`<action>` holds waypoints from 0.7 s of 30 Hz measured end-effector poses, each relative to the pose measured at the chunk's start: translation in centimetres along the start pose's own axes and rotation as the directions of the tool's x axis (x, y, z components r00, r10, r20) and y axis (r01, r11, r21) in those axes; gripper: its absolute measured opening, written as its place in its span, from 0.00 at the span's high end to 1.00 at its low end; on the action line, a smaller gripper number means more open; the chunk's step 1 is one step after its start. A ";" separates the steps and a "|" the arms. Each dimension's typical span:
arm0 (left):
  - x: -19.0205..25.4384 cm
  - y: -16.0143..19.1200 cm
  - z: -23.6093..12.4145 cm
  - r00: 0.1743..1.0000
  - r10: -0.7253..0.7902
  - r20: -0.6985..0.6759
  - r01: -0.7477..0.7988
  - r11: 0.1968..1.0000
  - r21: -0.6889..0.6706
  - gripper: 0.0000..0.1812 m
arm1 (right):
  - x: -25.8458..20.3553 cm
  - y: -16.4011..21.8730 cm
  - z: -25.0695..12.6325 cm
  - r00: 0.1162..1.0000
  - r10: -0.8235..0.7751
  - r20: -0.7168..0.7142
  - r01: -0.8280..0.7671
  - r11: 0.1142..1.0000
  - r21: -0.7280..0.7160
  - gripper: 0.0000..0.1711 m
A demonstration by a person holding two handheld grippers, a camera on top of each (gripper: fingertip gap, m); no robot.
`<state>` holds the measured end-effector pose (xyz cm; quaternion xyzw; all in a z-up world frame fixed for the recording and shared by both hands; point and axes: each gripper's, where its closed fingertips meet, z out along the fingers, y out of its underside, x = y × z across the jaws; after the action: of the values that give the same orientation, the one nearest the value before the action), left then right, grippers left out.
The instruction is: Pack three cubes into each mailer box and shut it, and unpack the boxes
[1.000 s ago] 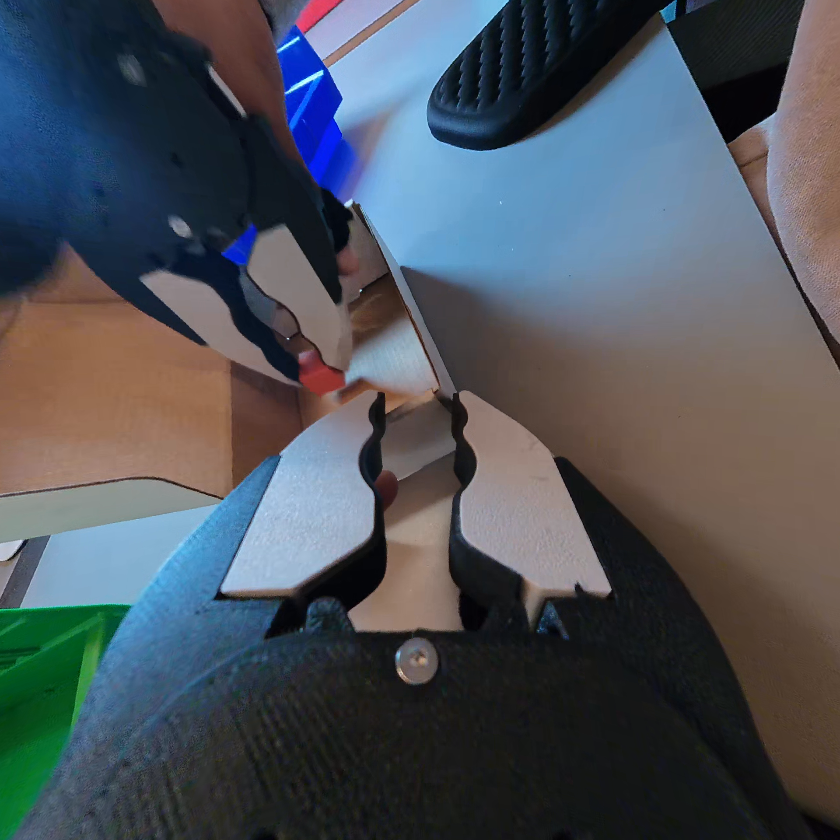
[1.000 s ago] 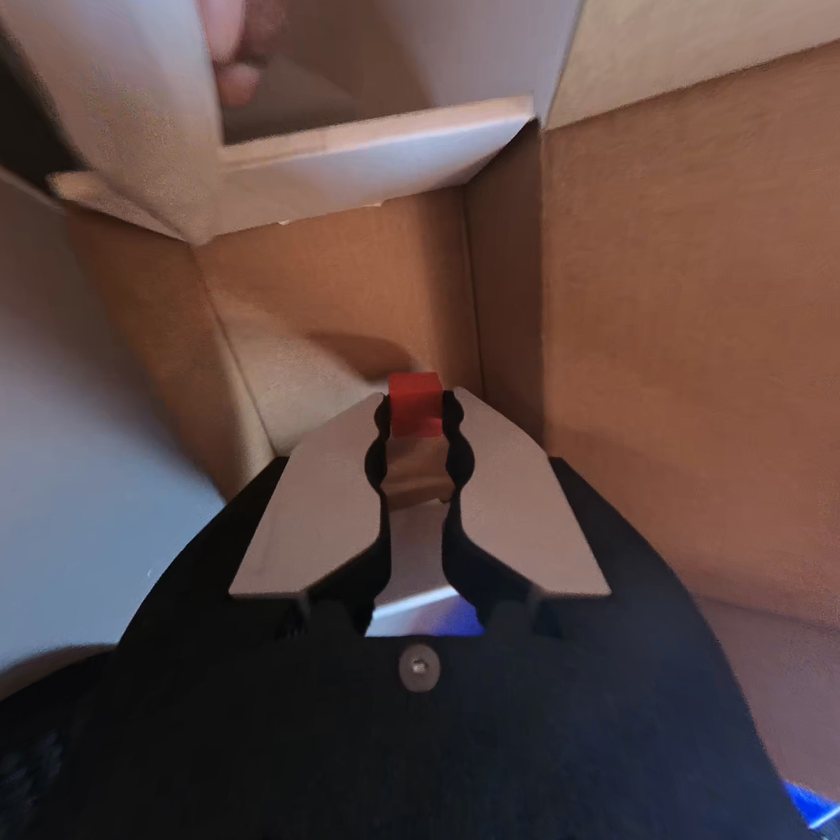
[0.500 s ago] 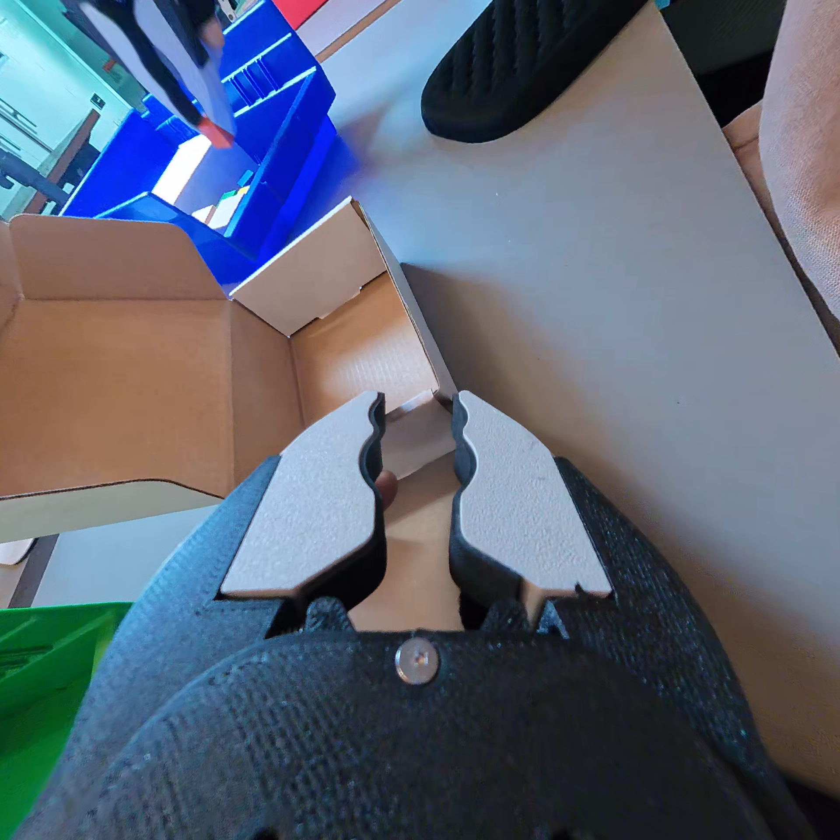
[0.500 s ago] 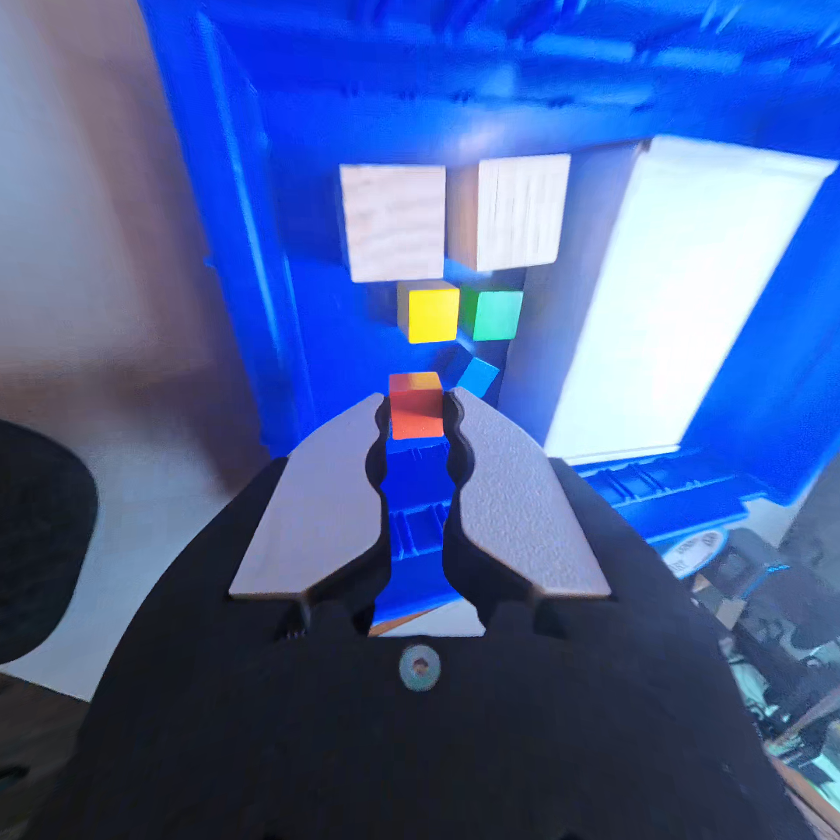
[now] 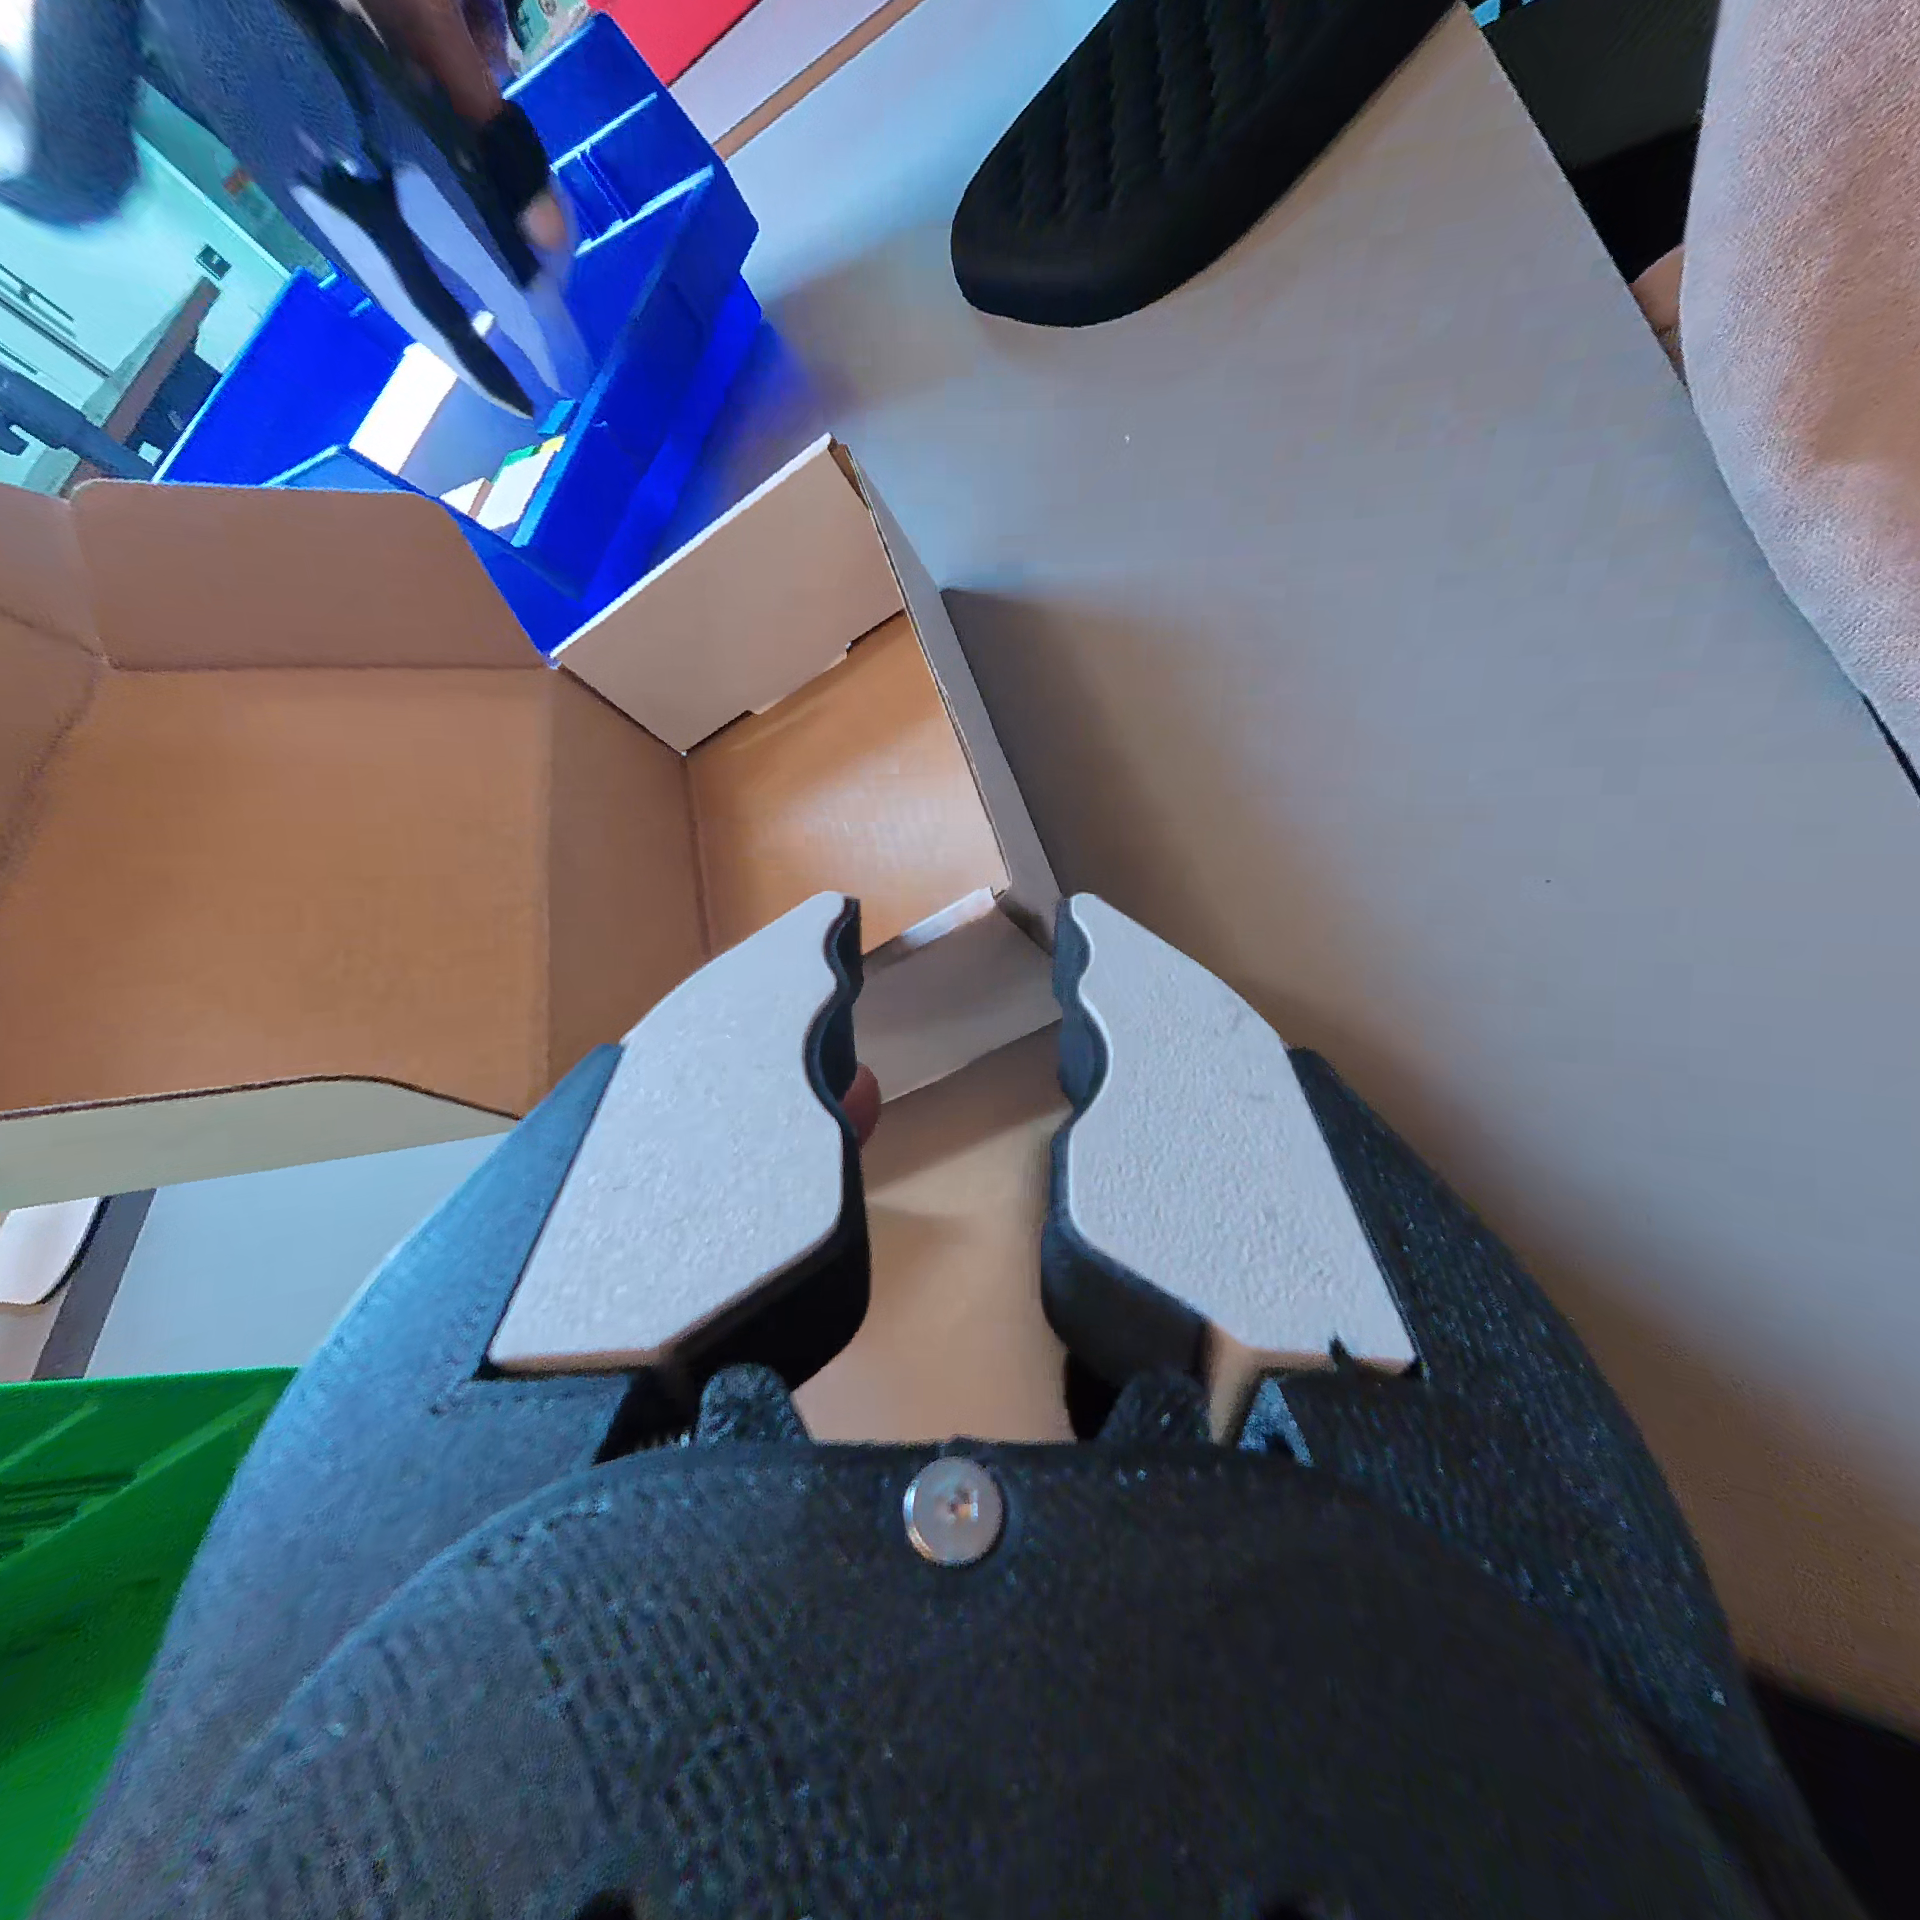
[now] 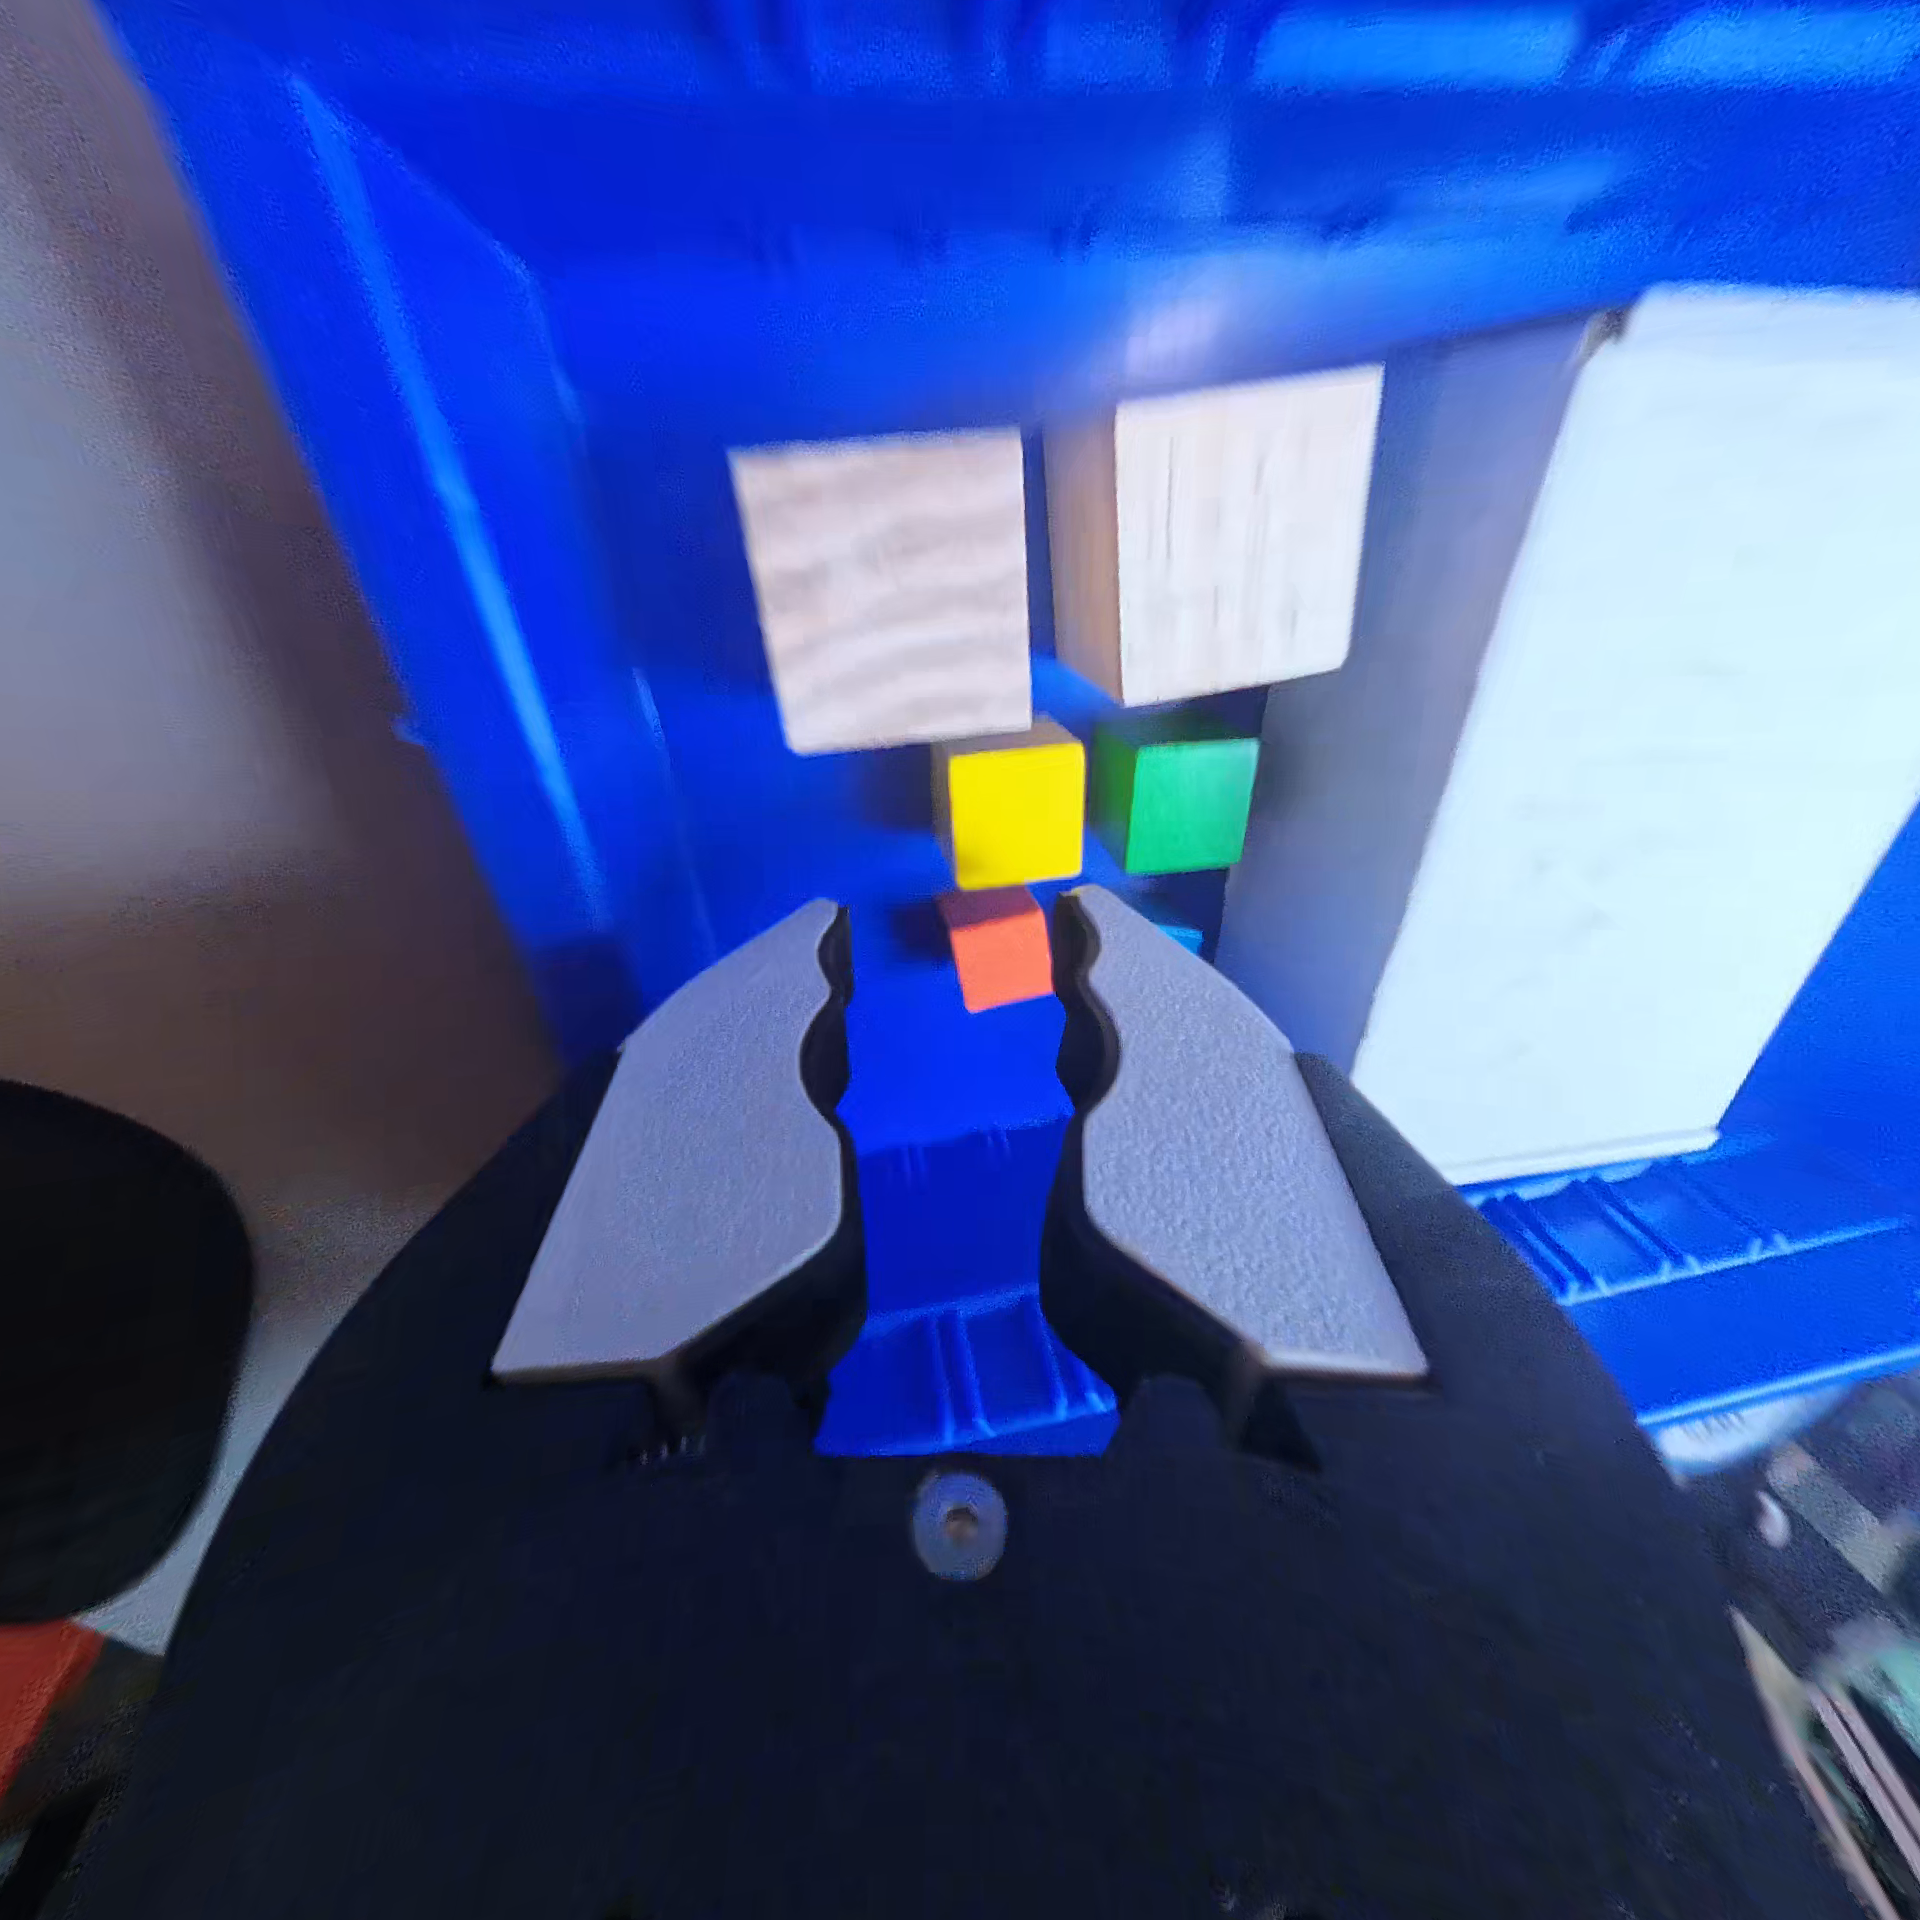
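The open mailer box (image 5: 312, 831), brown inside and white outside, lies on the table. My left gripper (image 5: 956, 925) is closed on the box's near corner wall, which fills the gap between its fingers. A small reddish thing by the left finger is unclear. My right gripper (image 6: 951, 925) is open over the blue bin (image 6: 468, 520); it also shows in the left wrist view (image 5: 457, 239). A red cube (image 6: 997, 945) lies free in the bin just past its fingertips. A yellow cube (image 6: 1016, 816), a green cube (image 6: 1179, 805) and a small blue cube (image 6: 1179, 940) lie beside it.
Two larger wooden blocks (image 6: 894, 592) sit farther back in the bin, and a white panel (image 6: 1662, 727) fills its right part. A black oval pad (image 5: 1174, 166) lies on the grey table (image 5: 1351, 727). A green bin (image 5: 104, 1507) stands at the lower left. A person's arm (image 5: 1818, 312) is at the right.
My right gripper lifted the red cube out of the mailer box, carried it over the blue bin and opened, leaving the cube there. My left gripper has stayed on the box corner.
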<state>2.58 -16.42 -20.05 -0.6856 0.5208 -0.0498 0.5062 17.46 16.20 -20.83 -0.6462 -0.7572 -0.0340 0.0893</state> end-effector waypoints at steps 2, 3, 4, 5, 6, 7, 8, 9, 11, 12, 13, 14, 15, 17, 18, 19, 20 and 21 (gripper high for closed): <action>-0.2 -0.4 -0.5 0.999 -0.037 -0.011 0.037 0.999 0.027 0.77 | -2.0 -3.7 -3.3 0.997 0.014 0.077 -0.032 0.973 0.230 0.78; -0.2 -1.1 -1.1 0.996 -0.081 -0.035 0.083 0.994 0.073 0.76 | -3.5 -5.9 -5.2 0.989 0.005 0.145 -0.058 0.932 0.359 0.77; -0.6 -2.1 -2.0 0.989 -0.137 -0.055 0.143 0.980 0.136 0.75 | -5.2 -7.9 -7.1 0.976 -0.021 0.218 -0.088 0.874 0.477 0.77; -1.5 -2.9 -3.2 0.979 -0.197 -0.060 0.205 0.958 0.199 0.75 | -6.8 -9.4 -8.8 0.957 -0.058 0.285 -0.119 0.816 0.566 0.76; -2.9 -3.5 -4.4 0.962 -0.268 -0.043 0.270 0.928 0.258 0.74 | -8.2 -10.5 -10.0 0.938 -0.091 0.336 -0.147 0.770 0.621 0.75; -4.8 -3.6 -5.6 0.934 -0.358 -0.004 0.342 0.887 0.309 0.75 | -8.9 -11.3 -10.6 0.927 -0.105 0.360 -0.172 0.734 0.657 0.76; -7.0 -3.1 -6.5 0.887 -0.459 0.046 0.416 0.840 0.348 0.76 | -9.4 -12.0 -10.8 0.918 -0.108 0.381 -0.199 0.704 0.682 0.76; -8.9 -2.3 -7.3 0.827 -0.554 0.091 0.486 0.787 0.380 0.75 | -9.8 -12.6 -10.8 0.909 -0.101 0.404 -0.234 0.680 0.695 0.75; -12.2 0.1 -7.9 0.661 -0.736 0.146 0.626 0.648 0.435 0.75 | -10.0 -14.0 -10.3 0.892 -0.066 0.448 -0.311 0.628 0.713 0.76; -13.1 1.3 -7.7 0.568 -0.813 0.129 0.702 0.561 0.438 0.76 | -10.1 -14.7 -9.9 0.882 -0.048 0.470 -0.349 0.605 0.716 0.76; -13.4 2.0 -7.1 0.494 -0.866 0.084 0.766 0.478 0.430 0.76 | -10.3 -15.4 -9.6 0.874 -0.029 0.485 -0.380 0.581 0.720 0.77; -13.5 2.3 -6.5 0.437 -0.899 0.043 0.810 0.414 0.416 0.77 | -10.5 -16.1 -9.2 0.871 -0.011 0.490 -0.401 0.561 0.725 0.78; -13.7 2.5 -5.9 0.403 -0.915 0.019 0.832 0.375 0.409 0.78 | -10.8 -16.6 -9.0 0.872 -0.003 0.489 -0.410 0.542 0.734 0.79; -14.1 2.3 -4.8 0.385 -0.923 0.023 0.837 0.359 0.412 0.83 | -11.1 -17.3 -8.5 0.888 0.032 0.459 -0.408 0.515 0.754 0.84; -14.2 2.0 -4.4 0.401 -0.916 0.028 0.832 0.377 0.407 0.85 | -11.4 -17.4 -8.4 0.898 0.043 0.438 -0.399 0.499 0.769 0.88; -14.1 1.6 -4.0 0.425 -0.904 0.040 0.822 0.404 0.402 0.87 | -11.7 -17.5 -8.5 0.908 0.055 0.415 -0.388 0.479 0.787 0.88; -14.0 1.2 -3.9 0.460 -0.886 0.058 0.802 0.442 0.401 0.90 | -12.0 -17.3 -8.6 0.922 0.062 0.382 -0.366 0.463 0.807 0.88; -13.7 0.7 -3.8 0.507 -0.859 0.075 0.774 0.492 0.399 0.93 | -12.3 -17.1 -8.7 0.940 0.070 0.333 -0.327 0.451 0.830 0.88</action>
<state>-6.36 -8.35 -12.42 -0.7604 0.0413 -0.2760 0.5865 3.29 0.03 -13.36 -0.5923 -0.5904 0.4497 0.3136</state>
